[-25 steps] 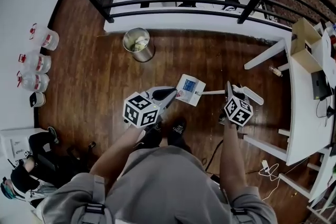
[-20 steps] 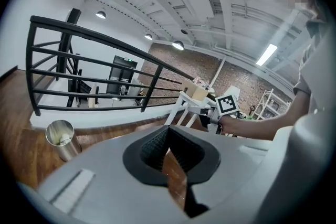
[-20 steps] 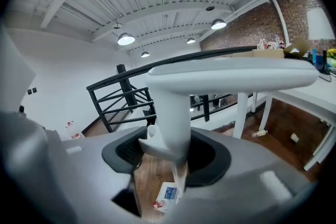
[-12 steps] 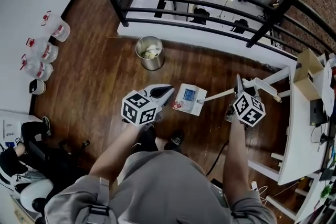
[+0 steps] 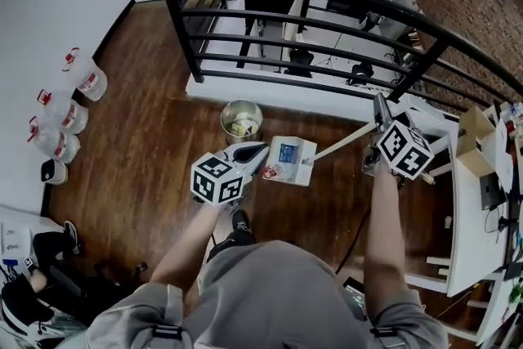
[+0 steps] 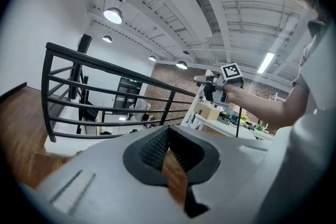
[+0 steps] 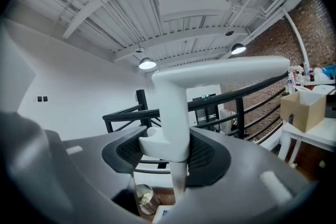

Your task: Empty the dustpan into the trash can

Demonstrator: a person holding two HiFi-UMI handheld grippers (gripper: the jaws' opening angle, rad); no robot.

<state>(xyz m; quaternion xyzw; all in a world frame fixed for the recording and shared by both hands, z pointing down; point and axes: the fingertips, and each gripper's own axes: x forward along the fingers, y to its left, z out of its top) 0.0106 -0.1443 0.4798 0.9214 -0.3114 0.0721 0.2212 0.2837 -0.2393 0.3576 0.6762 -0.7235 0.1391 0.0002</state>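
The round steel trash can (image 5: pixel 225 123) stands on the dark plank floor (image 5: pixel 155 135) by the black metal railing (image 5: pixel 327 12). It holds crumpled pale litter (image 5: pixel 243 125).

Just beside the can, toward the person, is the flat, squarish white plastic dustpan (image 5: pixel 299 172), near the can's mouth but not over it. A blue packet (image 5: pixel 290 151) lies in the pan, with a red scrap (image 5: pixel 270 172) at its open edge.

The pan's long, thin white handle (image 5: pixel 343 145) slants from the pan's rear up toward the right gripper (image 5: pixel 381 117), so the open edge points to the left gripper (image 5: pixel 255 151).

The right gripper's fingers (image 7: pixel 207 152), lined with dark ribbed pads, are clenched on the handle's T-shaped top. The left gripper's fingers (image 6: pixel 149 147) are drawn together at the tips and grasp nothing; only floor shows through the gap.
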